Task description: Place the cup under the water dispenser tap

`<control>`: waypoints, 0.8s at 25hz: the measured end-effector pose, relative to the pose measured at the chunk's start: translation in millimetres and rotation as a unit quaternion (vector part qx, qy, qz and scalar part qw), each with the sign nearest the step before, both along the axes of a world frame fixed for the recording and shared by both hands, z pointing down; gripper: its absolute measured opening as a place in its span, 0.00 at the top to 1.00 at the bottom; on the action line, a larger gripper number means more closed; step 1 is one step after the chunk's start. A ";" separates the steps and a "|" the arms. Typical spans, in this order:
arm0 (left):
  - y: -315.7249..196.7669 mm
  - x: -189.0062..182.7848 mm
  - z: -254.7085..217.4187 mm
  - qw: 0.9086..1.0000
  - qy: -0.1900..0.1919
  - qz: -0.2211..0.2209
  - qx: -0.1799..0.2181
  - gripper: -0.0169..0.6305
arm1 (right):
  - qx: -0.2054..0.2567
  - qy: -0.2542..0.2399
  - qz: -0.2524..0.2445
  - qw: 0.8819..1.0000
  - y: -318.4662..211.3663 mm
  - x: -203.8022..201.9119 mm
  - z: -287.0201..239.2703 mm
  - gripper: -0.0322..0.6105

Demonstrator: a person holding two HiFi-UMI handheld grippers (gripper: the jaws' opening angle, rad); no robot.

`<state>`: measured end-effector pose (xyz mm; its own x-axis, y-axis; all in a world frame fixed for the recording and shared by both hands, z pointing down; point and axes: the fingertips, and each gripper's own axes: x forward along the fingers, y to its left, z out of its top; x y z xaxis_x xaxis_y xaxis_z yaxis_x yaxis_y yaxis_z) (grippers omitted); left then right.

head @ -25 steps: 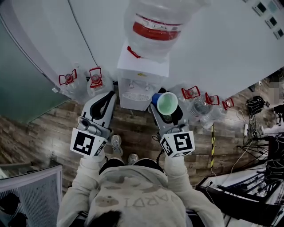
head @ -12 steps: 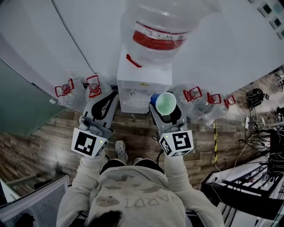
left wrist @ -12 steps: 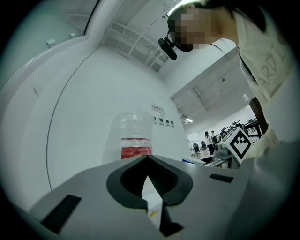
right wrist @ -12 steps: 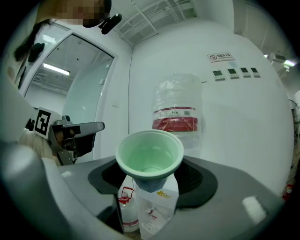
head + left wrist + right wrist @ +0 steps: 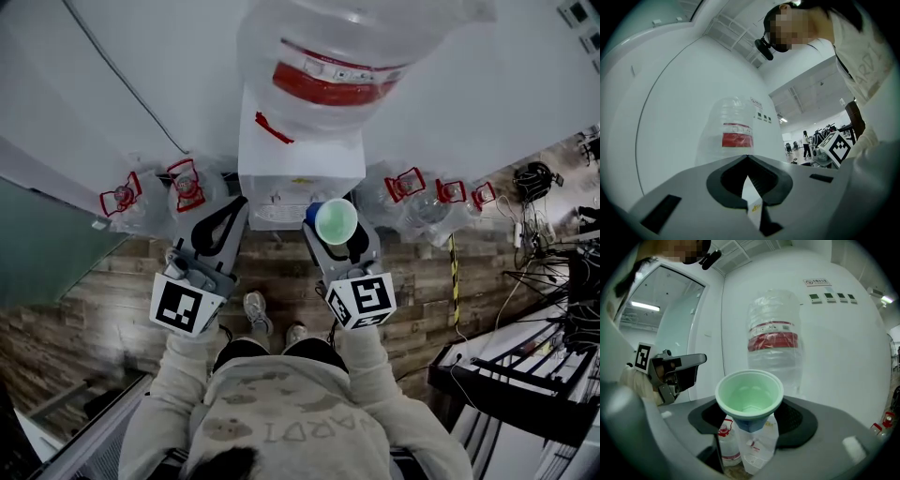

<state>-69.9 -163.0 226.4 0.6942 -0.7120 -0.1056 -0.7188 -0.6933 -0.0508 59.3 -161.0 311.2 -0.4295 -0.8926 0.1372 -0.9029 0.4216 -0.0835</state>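
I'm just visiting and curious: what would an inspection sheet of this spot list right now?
Surface: wooden floor.
Job's things: green cup in front of the water dispenser, not yet under its tap.
Clutter: spare water bottles on both sides of the dispenser.
Grippers: right hand-held gripper shut on the cup; left hand-held gripper shut, empty.
Cables: tangled cables on the floor at right.
Surroundings: curved white wall; large bottle atop the dispenser.
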 end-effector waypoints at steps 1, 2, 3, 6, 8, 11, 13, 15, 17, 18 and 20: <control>-2.0 0.3 4.1 1.000 0.003 0.000 -0.008 0.97 | -0.005 0.001 0.000 1.000 -1.5 -0.9 6.2 0.46; -4.1 0.4 8.3 1.000 0.004 0.001 -0.013 0.97 | -0.010 0.001 0.001 1.000 -3.3 -1.8 12.3 0.46; -6.3 0.5 12.3 1.000 0.004 0.002 -0.017 0.97 | -0.015 0.000 0.000 1.000 -5.4 -2.9 18.4 0.46; -11.6 0.7 22.9 1.000 0.004 0.006 -0.022 0.97 | -0.028 0.000 -0.001 1.000 -11.7 -6.9 36.9 0.46; -13.3 0.6 30.3 1.000 0.002 0.009 -0.027 0.97 | -0.035 0.001 -0.003 0.999 -15.1 -9.8 48.9 0.46; -16.8 0.1 41.9 0.999 -0.001 0.012 -0.033 0.97 | -0.046 0.005 -0.002 0.999 -21.0 -12.6 67.2 0.46; -20.3 0.2 50.4 0.999 -0.003 0.013 -0.039 0.97 | -0.054 0.009 -0.003 0.998 -26.4 -13.1 79.4 0.46; -22.8 0.5 58.6 0.999 -0.006 0.014 -0.044 0.97 | -0.062 0.012 -0.004 0.998 -31.2 -13.6 91.2 0.46; -24.0 0.9 66.7 0.999 -0.008 0.015 -0.049 0.97 | -0.069 0.016 -0.006 0.998 -34.8 -14.6 103.9 0.46; -24.3 1.0 70.6 0.999 -0.008 0.015 -0.051 0.97 | -0.072 0.018 -0.008 0.997 -36.3 -15.4 110.7 0.46; -24.5 1.0 78.1 0.998 -0.008 0.014 -0.054 0.97 | -0.078 0.022 -0.011 0.997 -38.9 -16.9 124.3 0.46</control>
<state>-69.0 -187.5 304.5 0.7149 -0.6990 -0.0180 -0.6988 -0.7152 0.0127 42.3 -199.9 435.5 -0.4386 -0.8493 0.2937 -0.8981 0.4259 -0.1098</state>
